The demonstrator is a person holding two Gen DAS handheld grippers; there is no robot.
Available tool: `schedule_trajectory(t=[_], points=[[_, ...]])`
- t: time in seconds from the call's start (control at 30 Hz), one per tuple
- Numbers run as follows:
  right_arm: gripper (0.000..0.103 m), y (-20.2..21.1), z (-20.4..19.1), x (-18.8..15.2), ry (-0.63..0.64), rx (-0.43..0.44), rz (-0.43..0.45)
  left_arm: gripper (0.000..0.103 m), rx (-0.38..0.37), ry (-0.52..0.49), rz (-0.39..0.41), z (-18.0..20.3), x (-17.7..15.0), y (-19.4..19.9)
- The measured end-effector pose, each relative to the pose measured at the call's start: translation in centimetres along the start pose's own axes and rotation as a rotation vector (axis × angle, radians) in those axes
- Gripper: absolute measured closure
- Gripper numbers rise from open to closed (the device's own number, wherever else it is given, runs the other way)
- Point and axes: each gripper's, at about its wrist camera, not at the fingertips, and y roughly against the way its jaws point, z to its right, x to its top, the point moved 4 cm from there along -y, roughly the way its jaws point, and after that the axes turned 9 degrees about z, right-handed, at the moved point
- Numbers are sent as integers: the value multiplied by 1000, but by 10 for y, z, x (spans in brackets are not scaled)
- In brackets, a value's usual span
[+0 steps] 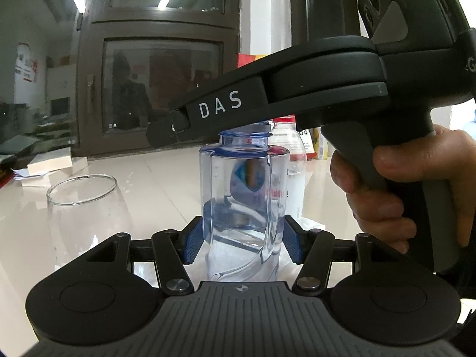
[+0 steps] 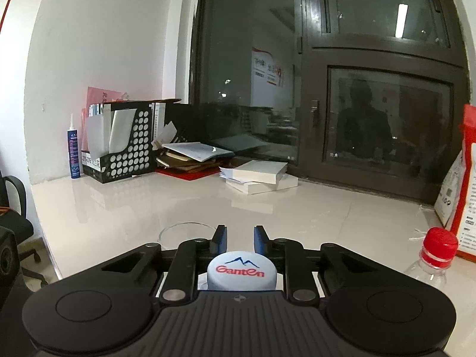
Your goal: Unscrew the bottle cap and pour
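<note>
My left gripper (image 1: 242,239) is shut on a clear blue-tinted water bottle (image 1: 244,205) that stands upright on the white counter (image 1: 154,184). The right gripper's black body reaches over the bottle's neck (image 1: 245,139) from the right, with a hand on its handle. In the right wrist view the pale blue "Ganten" cap (image 2: 240,270) sits close to the camera, behind my right gripper (image 2: 240,238). Its blue-padded fingers (image 2: 220,239) stand a little apart beyond the cap, not touching it. An empty clear glass (image 1: 86,208) stands left of the bottle; its rim (image 2: 184,229) shows past the right gripper.
A second bottle with a red cap (image 2: 437,248) stands at the right, beside a red and white package (image 2: 467,184). Stacked white books (image 2: 258,175), loose papers and a black file holder (image 2: 125,142) sit at the back by the dark window.
</note>
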Motion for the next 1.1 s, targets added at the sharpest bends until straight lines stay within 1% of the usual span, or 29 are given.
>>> schedule_trajectory(t=[0.1,0.3,0.37,0.43,0.7,1.1], points=[[81,-2,-2,-1,1,-20,-2,44,-2,5,0,-2,1,-1],[80,0,0,-1,-24,-22,-6,44,-4,1,2,-3,0,-1],[76,1,0,-2,-34,-19,-5,44,-4,2,2,-4,-1,-2],[76,1,1,-1,-41,-19,-2,44,-3,3,2,-5,-1,-2],[74,3,1,-3,-54,-27,8,44,9,34,5,-7,-2,-3],[76,4,2,-4,-84,-17,24,44,6,83,-2,-9,-4,-2]])
